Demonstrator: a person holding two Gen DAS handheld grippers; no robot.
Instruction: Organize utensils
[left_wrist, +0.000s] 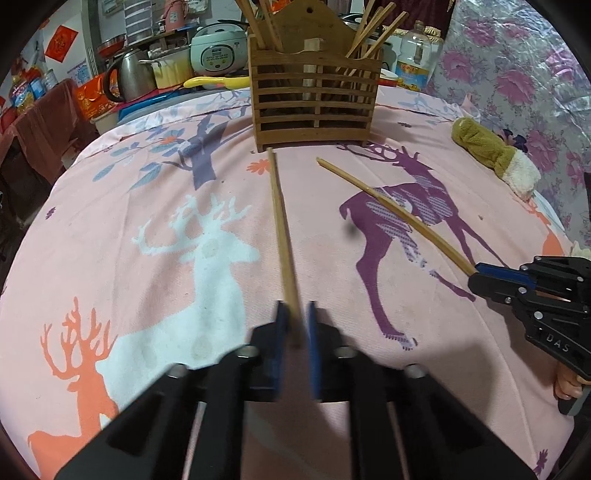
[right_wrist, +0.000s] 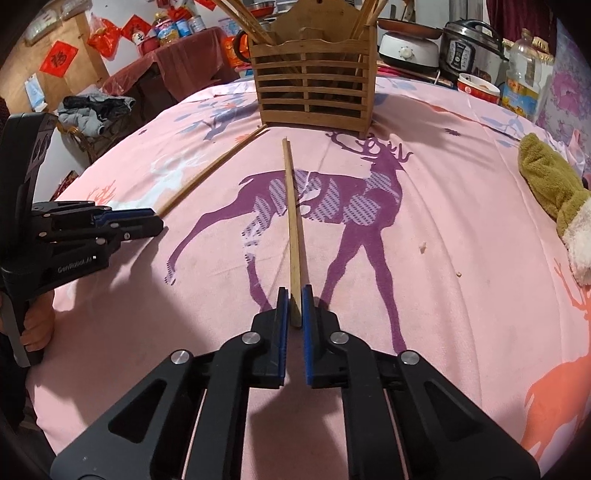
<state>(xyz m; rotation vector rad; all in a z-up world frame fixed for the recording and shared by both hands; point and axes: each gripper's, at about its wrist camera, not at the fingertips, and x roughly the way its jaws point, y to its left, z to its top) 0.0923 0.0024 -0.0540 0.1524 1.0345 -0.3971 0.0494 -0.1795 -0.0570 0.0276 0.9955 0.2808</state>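
**Desk:** What is at risk at the wooden chopstick holder (left_wrist: 314, 88)?

**Photographer:** Two chopsticks, one per gripper, both pointing at the holder across the pink deer-print cloth (left_wrist: 147, 206); the left gripper (left_wrist: 295, 325) has its blue pads on either side of the left chopstick (left_wrist: 280, 229), though blur hides whether they bite, so I cannot tell if it is gripped; the right gripper (right_wrist: 294, 306) has its pads closed against the near end of the right chopstick (right_wrist: 293, 221).

**Desk:** And the likely failure?

**Photographer:** Each stick is taken at its very end, so in my judgement it could pivot or slip out when lifted; the left stick's far tip sits just at the holder's base, the right one's tip a little short of it, and either could jam on the slats instead of clearing the rim; the compartments already bristle with upright chopsticks (left_wrist: 373, 33), which could block a new one; a shove might tip the holder on the soft cloth.

**Desk:** How do the sticks look?

**Photographer:** Plain light wood, slender, squared at the far ends; both lie flat on the cloth in front of the holder, well apart at the near ends; a green plush toy (left_wrist: 491, 155) lies off to the holder's right.
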